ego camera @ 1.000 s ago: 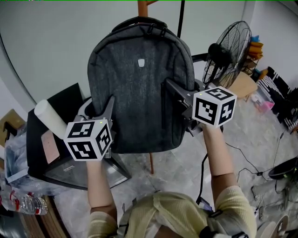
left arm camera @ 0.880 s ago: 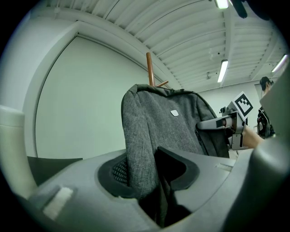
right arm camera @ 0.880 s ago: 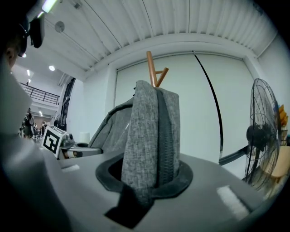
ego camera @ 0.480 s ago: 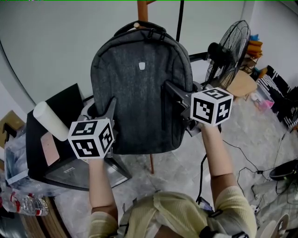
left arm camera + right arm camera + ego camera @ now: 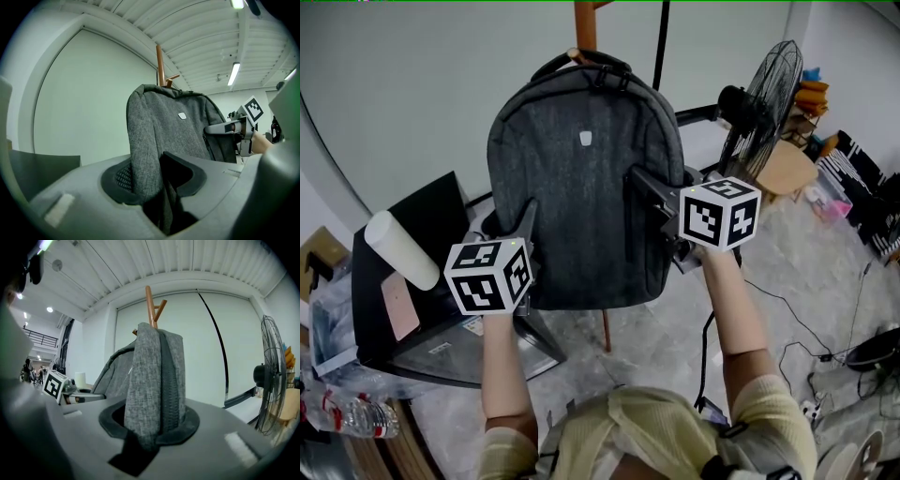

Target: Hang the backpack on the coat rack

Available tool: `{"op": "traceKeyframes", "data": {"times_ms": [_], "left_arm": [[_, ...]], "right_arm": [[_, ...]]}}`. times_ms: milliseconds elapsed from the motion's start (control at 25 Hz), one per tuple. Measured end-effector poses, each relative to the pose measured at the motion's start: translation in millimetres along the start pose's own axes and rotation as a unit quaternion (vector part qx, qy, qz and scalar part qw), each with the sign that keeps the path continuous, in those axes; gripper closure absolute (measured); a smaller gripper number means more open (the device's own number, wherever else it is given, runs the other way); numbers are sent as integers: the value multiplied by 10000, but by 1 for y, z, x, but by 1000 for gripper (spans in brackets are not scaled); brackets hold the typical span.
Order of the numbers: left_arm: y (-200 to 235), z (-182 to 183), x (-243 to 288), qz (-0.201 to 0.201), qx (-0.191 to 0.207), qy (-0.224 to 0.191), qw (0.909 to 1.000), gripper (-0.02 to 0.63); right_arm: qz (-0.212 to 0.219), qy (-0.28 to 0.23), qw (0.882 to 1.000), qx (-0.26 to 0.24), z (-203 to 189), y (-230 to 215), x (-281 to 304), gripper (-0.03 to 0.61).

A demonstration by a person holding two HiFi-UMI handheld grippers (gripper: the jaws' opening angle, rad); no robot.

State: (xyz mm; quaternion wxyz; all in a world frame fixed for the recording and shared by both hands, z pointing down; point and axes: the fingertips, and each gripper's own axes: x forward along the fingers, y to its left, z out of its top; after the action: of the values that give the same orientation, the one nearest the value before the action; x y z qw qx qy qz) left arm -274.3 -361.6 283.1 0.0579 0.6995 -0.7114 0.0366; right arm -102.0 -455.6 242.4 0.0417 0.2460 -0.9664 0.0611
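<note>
Grey backpack (image 5: 581, 187) held upright directly in front of the coat rack (image 5: 585, 23), its top handle (image 5: 581, 58) just at one wooden peg; hooked over the peg or not, impossible to tell. Left gripper (image 5: 523, 225) clamped on the fabric of the bag's left edge, below the rack's pegs. Right gripper (image 5: 649, 187) clamped on the zippered right edge, also below the pegs. Standing fan (image 5: 759, 103) to the right of the rack.

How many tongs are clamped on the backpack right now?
2. The left tongs pinch the left side of the backpack; the right tongs pinch its right side. Both are in full view.
</note>
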Motion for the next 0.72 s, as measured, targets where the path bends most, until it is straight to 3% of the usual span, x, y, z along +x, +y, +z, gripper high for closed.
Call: {"op": "traceKeyframes", "data": {"times_ms": [320,720], "left_arm": [[3,-11,20,19,65,185,9998,445],[11,-26,40,129,-70,286,9995,419]], "right_arm": [[35,-66,9999,69,-12,-18,10,457],[-29,-189,9996,-211,-21,-29,19,448]]}}
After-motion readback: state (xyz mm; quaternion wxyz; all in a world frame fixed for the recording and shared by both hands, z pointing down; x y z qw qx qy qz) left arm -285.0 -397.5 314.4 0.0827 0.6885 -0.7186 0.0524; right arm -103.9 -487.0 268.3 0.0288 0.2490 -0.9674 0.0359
